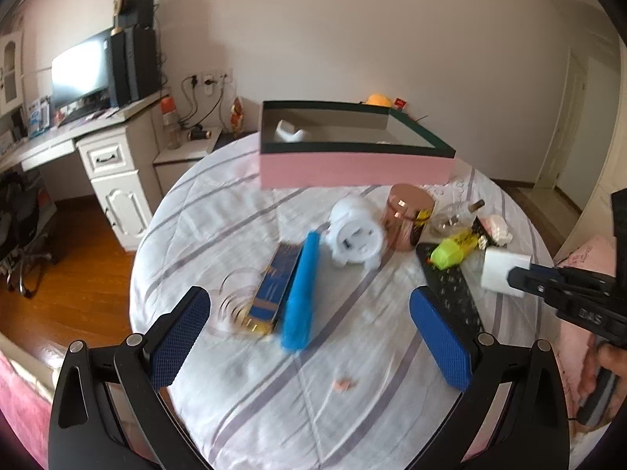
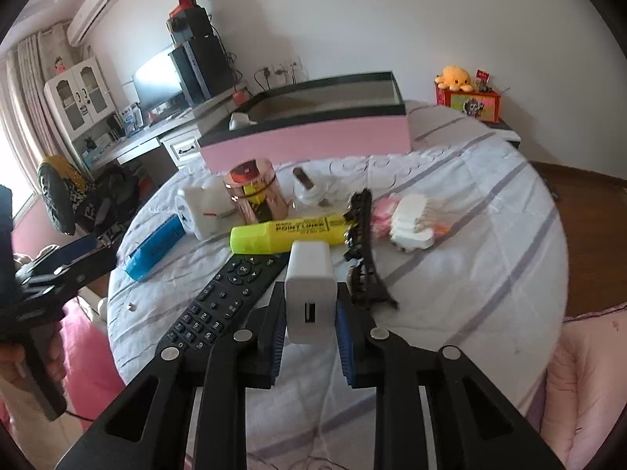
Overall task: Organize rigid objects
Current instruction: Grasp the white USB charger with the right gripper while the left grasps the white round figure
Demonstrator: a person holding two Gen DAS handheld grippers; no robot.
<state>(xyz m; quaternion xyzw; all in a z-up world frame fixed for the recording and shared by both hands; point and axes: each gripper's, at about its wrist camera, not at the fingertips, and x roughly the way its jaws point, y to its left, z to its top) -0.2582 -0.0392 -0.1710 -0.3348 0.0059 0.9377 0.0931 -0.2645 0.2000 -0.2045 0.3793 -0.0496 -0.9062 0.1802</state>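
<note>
A plain pale wall (image 1: 352, 31) fills the upper half of the left wrist view. At upper left, a white desk with panelled drawers (image 1: 113, 164) carries a glowing flat monitor (image 1: 78, 70) and a tall black speaker stack (image 1: 135, 58). Below it runs a glossy orange-brown wooden floor (image 1: 78, 274). In the right wrist view, a white wall-mounted air conditioner (image 2: 94, 8) hangs at upper left above a white glass-door cabinet (image 2: 80, 94), with beige curtains (image 2: 23, 90) at the bright left edge.
</note>
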